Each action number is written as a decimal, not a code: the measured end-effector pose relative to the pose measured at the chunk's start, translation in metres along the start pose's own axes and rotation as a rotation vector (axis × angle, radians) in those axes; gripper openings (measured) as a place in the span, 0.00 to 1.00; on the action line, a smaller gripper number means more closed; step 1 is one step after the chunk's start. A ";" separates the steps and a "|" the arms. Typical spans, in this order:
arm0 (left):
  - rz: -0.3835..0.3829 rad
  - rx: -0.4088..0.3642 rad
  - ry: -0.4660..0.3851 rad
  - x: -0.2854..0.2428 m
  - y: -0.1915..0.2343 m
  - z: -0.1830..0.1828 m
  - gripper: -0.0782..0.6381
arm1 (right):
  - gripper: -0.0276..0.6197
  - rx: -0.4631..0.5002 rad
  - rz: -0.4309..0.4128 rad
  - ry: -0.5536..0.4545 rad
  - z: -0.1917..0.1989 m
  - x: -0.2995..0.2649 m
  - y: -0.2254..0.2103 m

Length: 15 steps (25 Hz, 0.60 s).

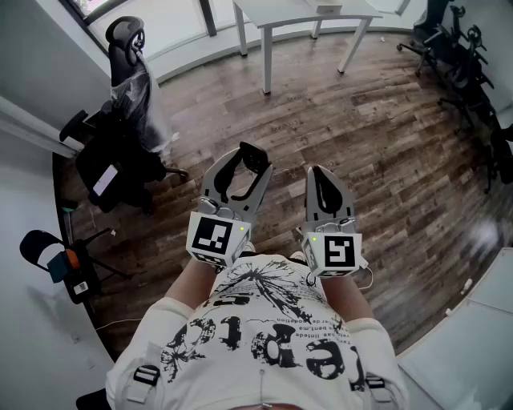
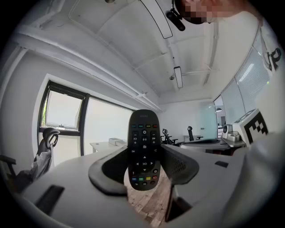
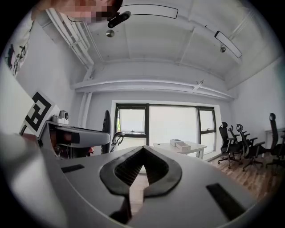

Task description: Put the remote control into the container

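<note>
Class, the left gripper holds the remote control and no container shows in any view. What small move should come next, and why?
Probably turn to find the container, with the left gripper kept clamped on the remote control. It stands upright between those jaws, the right gripper is shut and empty, and ahead lie wood floor and a white table.
</note>
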State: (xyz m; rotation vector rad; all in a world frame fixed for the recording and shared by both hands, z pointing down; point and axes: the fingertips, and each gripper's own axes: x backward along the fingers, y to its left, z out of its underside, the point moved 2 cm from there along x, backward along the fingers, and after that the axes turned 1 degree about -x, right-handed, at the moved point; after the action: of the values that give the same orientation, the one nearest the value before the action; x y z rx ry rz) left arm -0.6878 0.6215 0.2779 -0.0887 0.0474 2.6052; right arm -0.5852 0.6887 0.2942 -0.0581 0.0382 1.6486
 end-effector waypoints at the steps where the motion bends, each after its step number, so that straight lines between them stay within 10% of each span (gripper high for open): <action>1: 0.000 -0.001 -0.001 0.000 0.002 0.000 0.43 | 0.05 0.000 0.002 0.001 0.000 -0.001 0.001; 15: 0.042 0.026 0.014 0.007 0.033 0.010 0.43 | 0.05 -0.017 0.028 0.010 0.005 -0.020 0.029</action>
State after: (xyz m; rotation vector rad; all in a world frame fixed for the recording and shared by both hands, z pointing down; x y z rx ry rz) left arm -0.7112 0.5976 0.2881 -0.0974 0.0882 2.6450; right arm -0.6124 0.6670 0.2998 -0.0793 0.0327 1.6764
